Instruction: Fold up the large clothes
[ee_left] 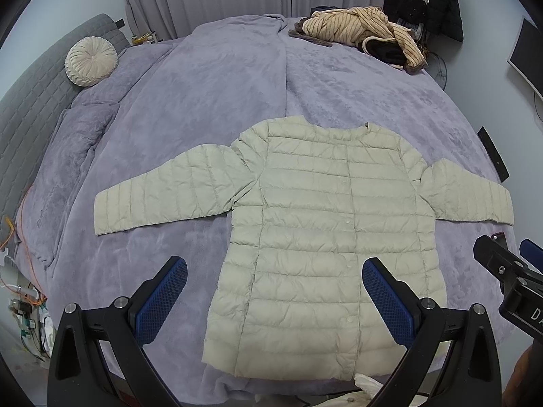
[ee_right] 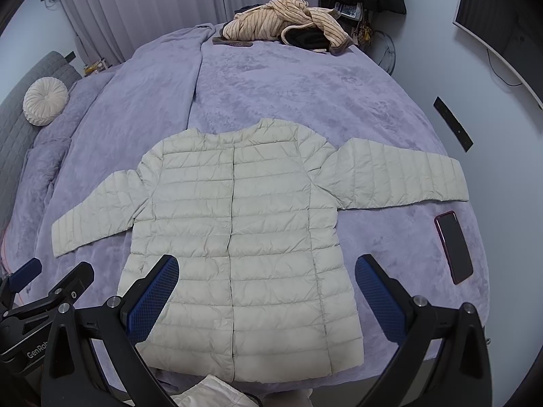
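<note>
A pale cream quilted puffer jacket (ee_left: pixel 325 224) lies flat and face up on the purple bed cover (ee_left: pixel 210 81), buttoned, both sleeves spread out sideways. It also shows in the right wrist view (ee_right: pixel 237 237). My left gripper (ee_left: pixel 275 268) is open and empty, held above the jacket's lower left hem. My right gripper (ee_right: pixel 266 264) is open and empty, held above the jacket's lower right hem. The right gripper shows at the right edge of the left wrist view (ee_left: pixel 509 254), and the left gripper at the lower left of the right wrist view (ee_right: pixel 51 274).
A dark phone (ee_right: pixel 454 247) lies on the cover right of the jacket. A heap of striped beige clothes (ee_left: pixel 366 30) sits at the bed's far end. A round cream cushion (ee_left: pixel 91 61) rests by the grey headboard (ee_left: pixel 30 101). Cables (ee_left: pixel 13 230) hang at the left.
</note>
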A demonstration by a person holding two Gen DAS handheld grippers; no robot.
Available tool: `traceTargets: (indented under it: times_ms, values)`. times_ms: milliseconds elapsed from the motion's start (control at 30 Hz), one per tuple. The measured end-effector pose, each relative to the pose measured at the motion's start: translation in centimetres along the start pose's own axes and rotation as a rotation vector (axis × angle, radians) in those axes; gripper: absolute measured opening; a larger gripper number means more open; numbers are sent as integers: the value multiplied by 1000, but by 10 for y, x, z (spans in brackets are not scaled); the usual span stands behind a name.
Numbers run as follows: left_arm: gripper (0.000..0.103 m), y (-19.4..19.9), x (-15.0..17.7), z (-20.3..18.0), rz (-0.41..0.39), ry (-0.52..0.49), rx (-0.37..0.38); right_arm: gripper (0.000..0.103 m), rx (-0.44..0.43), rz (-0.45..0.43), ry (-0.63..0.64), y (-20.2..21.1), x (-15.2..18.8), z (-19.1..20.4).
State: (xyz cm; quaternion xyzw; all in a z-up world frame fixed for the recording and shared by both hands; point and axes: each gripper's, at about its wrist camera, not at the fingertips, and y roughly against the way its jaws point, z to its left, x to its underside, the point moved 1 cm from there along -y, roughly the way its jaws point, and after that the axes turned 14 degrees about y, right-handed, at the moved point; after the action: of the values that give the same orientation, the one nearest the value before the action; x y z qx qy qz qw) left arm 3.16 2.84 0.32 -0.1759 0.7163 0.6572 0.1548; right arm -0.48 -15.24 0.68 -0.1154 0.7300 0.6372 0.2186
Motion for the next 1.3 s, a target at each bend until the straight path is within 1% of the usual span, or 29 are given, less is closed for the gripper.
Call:
traceTargets:
  times_ms: [1300]
  values:
    - [103,-3,1,-4,10,-10,-2,103,-5,4,0,-3,1,2]
